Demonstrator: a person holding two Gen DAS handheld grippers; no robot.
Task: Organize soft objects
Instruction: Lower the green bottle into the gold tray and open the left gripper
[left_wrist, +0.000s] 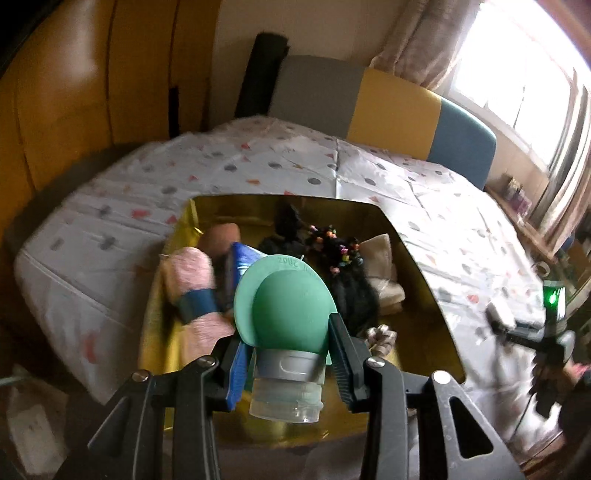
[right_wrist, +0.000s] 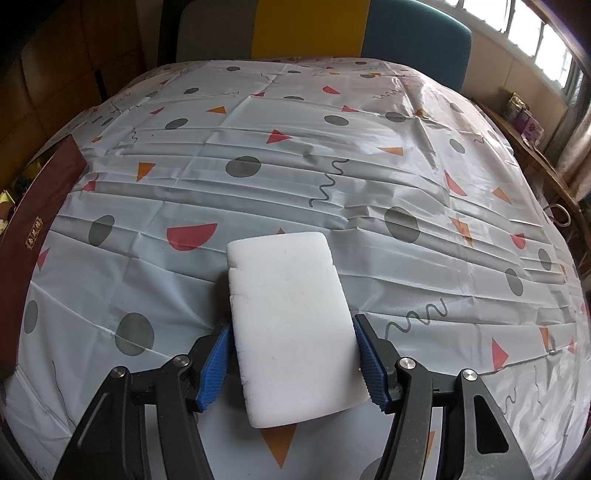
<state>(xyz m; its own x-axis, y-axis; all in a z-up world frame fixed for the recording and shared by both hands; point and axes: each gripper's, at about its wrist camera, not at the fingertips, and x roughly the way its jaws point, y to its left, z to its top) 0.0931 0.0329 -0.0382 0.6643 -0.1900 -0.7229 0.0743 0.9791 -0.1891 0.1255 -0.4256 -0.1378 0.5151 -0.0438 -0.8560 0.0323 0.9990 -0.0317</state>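
Observation:
My left gripper (left_wrist: 288, 339) is shut on a green squeeze bottle (left_wrist: 288, 306) with a clear cap, held above a gold box (left_wrist: 424, 280). Inside the box lie a pink fuzzy roll with a blue band (left_wrist: 192, 284), a black wig with coloured beads (left_wrist: 343, 266), a beige cloth (left_wrist: 380, 258) and a blue item (left_wrist: 240, 262). My right gripper (right_wrist: 291, 354) is shut on a white sponge block (right_wrist: 288, 314), held low over the tablecloth. The right gripper also shows at the right edge of the left wrist view (left_wrist: 546, 332).
The table (right_wrist: 332, 155) wears a white cloth with grey dots and red and orange triangles. A dark red box lid (right_wrist: 40, 206) lies at its left edge. Grey, yellow and blue chair backs (left_wrist: 391, 107) stand behind the table. A shelf with clutter (right_wrist: 524, 118) sits under the window.

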